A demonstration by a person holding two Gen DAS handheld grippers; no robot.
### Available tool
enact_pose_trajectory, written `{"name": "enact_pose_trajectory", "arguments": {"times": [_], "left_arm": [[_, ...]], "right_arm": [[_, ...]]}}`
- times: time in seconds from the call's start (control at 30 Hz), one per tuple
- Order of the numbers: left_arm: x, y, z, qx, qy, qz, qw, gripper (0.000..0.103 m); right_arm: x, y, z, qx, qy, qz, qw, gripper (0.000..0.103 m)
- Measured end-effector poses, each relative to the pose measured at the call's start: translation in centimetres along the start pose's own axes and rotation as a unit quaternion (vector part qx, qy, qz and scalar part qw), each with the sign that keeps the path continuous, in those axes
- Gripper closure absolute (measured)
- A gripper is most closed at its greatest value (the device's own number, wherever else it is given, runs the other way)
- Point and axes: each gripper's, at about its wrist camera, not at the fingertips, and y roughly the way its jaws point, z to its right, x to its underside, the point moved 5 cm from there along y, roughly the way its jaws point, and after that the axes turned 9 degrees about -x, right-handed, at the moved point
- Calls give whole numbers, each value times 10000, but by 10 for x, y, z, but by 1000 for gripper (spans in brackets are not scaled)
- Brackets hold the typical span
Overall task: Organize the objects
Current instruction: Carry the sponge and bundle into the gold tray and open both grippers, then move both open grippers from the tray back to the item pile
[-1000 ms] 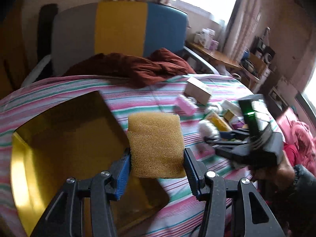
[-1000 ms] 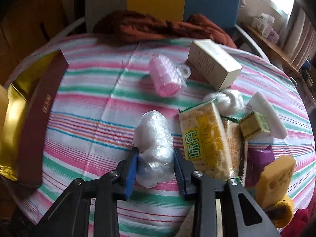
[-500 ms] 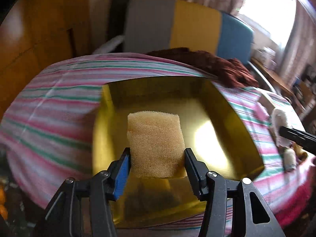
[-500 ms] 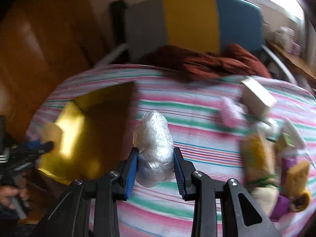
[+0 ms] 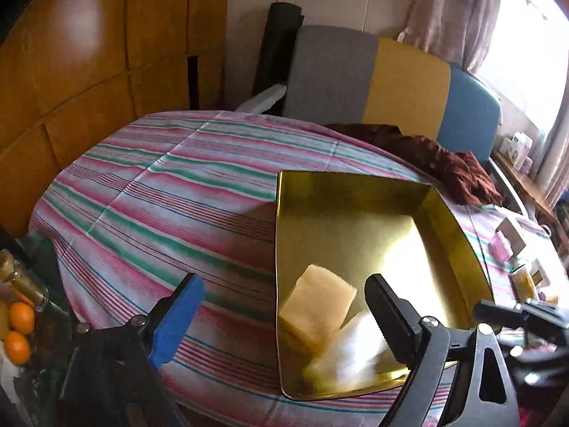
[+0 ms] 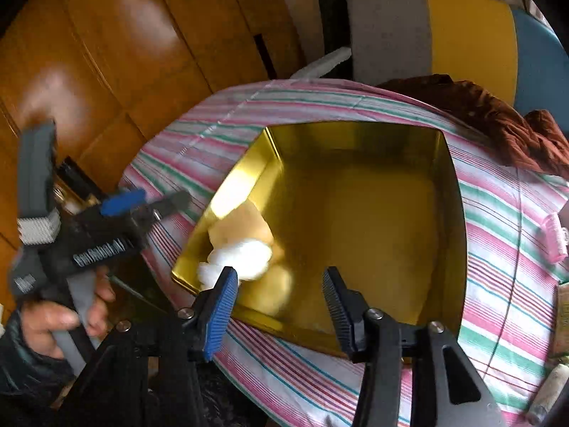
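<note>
The left gripper stands wide, its jaws holding nothing; the right gripper is likewise spread wide and holds nothing. Both hang over the near edge of the shiny gold rectangular metal tray on the striped pink, green and white tablecloth. Inside the tray, at its near left corner, lies the yellow rectangular sponge, touching the blurred white crinkled plastic bundle beside it.
</note>
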Motion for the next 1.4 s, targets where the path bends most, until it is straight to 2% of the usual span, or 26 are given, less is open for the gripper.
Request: {"name": "enact_pose_trajectory", "arguments": {"times": [0.23, 0.43, 1.03, 1.4], "left_arm": [[-6, -19, 11, 11, 156, 286, 9995, 8], [-7, -28, 24, 24, 375, 405, 9985, 7], [6, -35, 51, 118, 728, 366, 9966, 6], [15, -36, 69, 200, 1009, 308, 9942, 6]], "right_arm": [[7, 3, -3, 461, -96, 113, 9988, 52], [10, -11, -8, 807, -233, 328, 9959, 52], [13, -31, 18, 1215, 97, 715, 9900, 51], [20, -39, 39, 1342, 399, 809, 9868, 51]]}}
